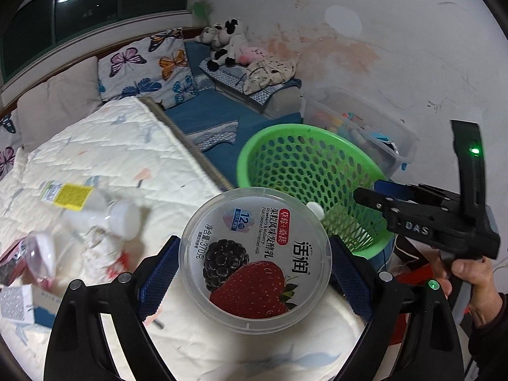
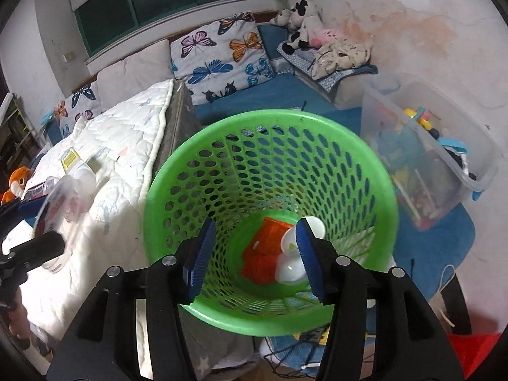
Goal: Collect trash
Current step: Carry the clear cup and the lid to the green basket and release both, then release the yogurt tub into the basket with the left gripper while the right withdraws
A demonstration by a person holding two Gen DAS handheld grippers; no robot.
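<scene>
My left gripper (image 1: 254, 254) is shut on a round clear yogurt tub (image 1: 254, 263) with a strawberry and mulberry lid, held over the white quilt. The green mesh basket (image 1: 254, 146) stands just beyond it, off the bed's edge. My right gripper (image 2: 255, 231) hangs open over the basket (image 2: 152, 197), nothing between its blue pads. At the bottom lie an orange wrapper (image 2: 263, 254) and white plastic pieces (image 2: 290, 266). A small white round piece (image 2: 314, 227) shows beside the right fingertip. The right gripper (image 1: 360, 195) also shows in the left wrist view, held by a hand (image 1: 466, 273).
On the quilt (image 1: 111, 146) lie a white bottle with a yellow label (image 1: 85, 203), a clear plastic cup (image 1: 41, 257) and a small box (image 1: 19, 304). A clear storage bin (image 2: 444, 158) of toys stands right of the basket. Butterfly pillows (image 2: 222, 60) and plush toys (image 2: 301, 22) are behind.
</scene>
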